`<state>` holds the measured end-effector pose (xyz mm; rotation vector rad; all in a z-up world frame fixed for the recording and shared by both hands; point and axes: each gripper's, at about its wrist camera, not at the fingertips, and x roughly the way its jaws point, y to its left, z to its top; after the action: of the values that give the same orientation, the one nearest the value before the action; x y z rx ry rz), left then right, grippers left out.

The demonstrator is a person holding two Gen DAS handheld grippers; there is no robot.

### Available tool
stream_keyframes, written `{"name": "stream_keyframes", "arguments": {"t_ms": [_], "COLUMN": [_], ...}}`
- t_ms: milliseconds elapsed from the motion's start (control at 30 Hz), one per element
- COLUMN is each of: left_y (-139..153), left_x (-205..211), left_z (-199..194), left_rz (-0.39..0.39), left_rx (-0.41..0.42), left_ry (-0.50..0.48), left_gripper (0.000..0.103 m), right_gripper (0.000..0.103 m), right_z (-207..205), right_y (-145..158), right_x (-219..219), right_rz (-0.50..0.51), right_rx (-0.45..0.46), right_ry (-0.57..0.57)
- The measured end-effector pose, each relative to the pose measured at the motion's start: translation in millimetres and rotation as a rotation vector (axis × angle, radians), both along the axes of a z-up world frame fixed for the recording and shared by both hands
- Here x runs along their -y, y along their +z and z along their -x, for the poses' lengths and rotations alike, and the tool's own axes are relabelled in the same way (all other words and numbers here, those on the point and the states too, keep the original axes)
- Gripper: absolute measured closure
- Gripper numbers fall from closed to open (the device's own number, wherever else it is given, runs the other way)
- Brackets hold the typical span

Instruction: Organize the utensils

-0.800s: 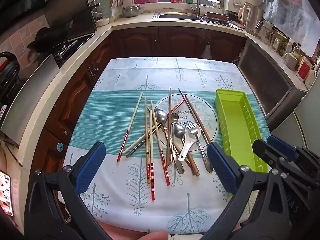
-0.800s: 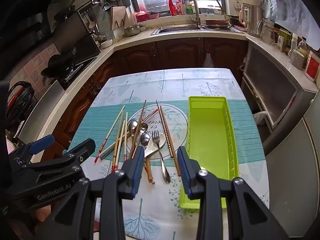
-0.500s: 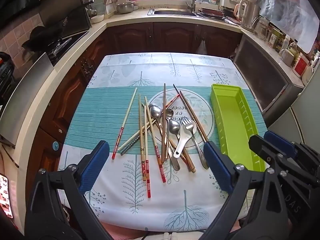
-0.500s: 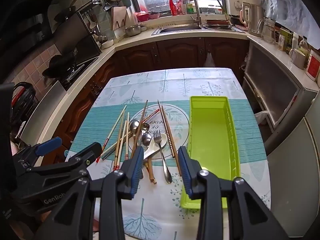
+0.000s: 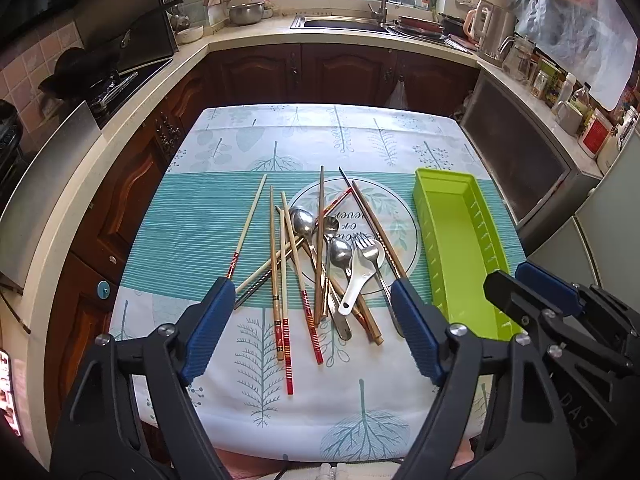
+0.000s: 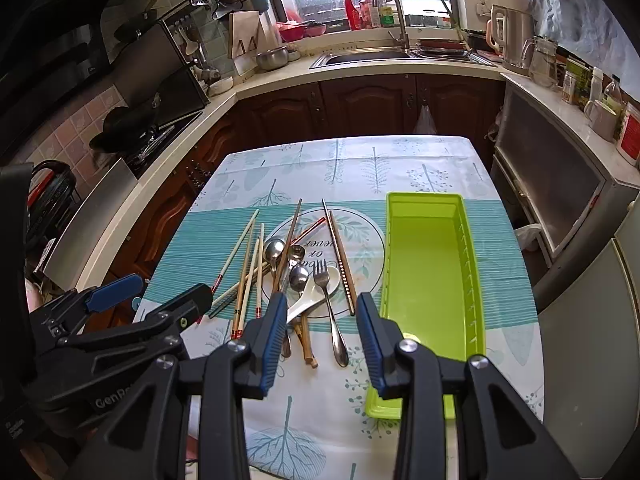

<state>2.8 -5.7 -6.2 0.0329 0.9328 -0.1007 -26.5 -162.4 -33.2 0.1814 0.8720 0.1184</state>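
Note:
A pile of utensils lies on the tablecloth: several chopsticks (image 5: 273,254) (image 6: 249,274), metal spoons (image 5: 303,222) (image 6: 274,249), a white ceramic spoon (image 5: 360,280) (image 6: 314,292) and a metal fork (image 5: 370,254) (image 6: 328,300). An empty green tray (image 5: 464,248) (image 6: 428,280) stands to the right of the pile. My left gripper (image 5: 312,336) is open and empty, above the table's near edge before the pile. My right gripper (image 6: 322,340) is open and empty, above the fork's handle end, beside the tray's near left corner.
The table (image 5: 328,140) (image 6: 360,160) carries a white and teal tree-print cloth. Kitchen counters surround it: stove (image 5: 116,76) on the left, sink (image 5: 340,24) at the back, a cabinet with jars (image 5: 532,148) on the right.
Both grippers have drawn slightly nearer the pile and table. Nothing on the table has moved; both grippers stay open.

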Motion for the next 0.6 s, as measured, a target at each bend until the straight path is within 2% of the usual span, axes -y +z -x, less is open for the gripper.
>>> {"name": "stream_keyframes", "arguments": {"t_ms": [600], "left_y": [0.8], "left_x": [-1.1], "left_z": [0.5], "left_rz": [-0.028], "left_rx": [0.003], "left_ry": [0.015], "left_gripper": [0.025], "right_gripper": [0.067], "right_z": [0.6], "right_y": [2.0], "right_x": [-2.4], "right_rz": [-0.003], "right_rx": [0.003], "right_ry": [0.003]}}
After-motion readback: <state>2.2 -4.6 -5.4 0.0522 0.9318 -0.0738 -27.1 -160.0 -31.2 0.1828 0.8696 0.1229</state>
